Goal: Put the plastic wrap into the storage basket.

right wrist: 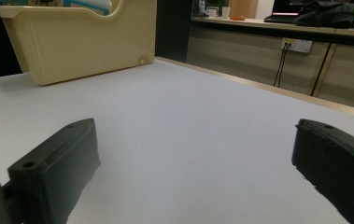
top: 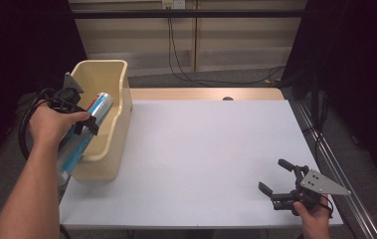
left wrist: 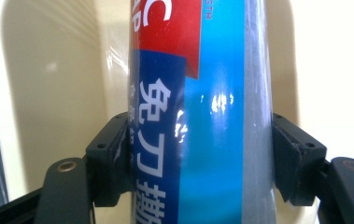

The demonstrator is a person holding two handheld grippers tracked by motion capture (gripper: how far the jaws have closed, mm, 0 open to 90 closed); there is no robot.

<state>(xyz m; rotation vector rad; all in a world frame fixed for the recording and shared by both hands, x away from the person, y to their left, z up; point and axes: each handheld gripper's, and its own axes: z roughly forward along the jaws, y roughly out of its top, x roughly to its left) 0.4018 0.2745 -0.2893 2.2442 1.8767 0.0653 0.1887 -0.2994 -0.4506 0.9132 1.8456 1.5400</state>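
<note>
My left gripper [top: 87,123] is shut on a long blue, silver and red tube [top: 92,115] and holds it over the cream plastic basket [top: 118,117] at the table's left edge. In the left gripper view the tube [left wrist: 212,121] stands upright between the two black jaws, with white characters on a dark blue panel, and the basket's inner wall [left wrist: 53,93] is behind it. My right gripper [top: 277,177] rests low at the table's front right, open, with nothing between its jaws. In the right gripper view the basket [right wrist: 81,42] stands far off at the left.
The white table top [top: 201,149] spreads wide between the basket and the right gripper. A wooden strip [top: 206,93] runs along its far edge. Cables [top: 186,69] hang down behind the table. A counter with wall sockets [right wrist: 296,45] lies beyond the table.
</note>
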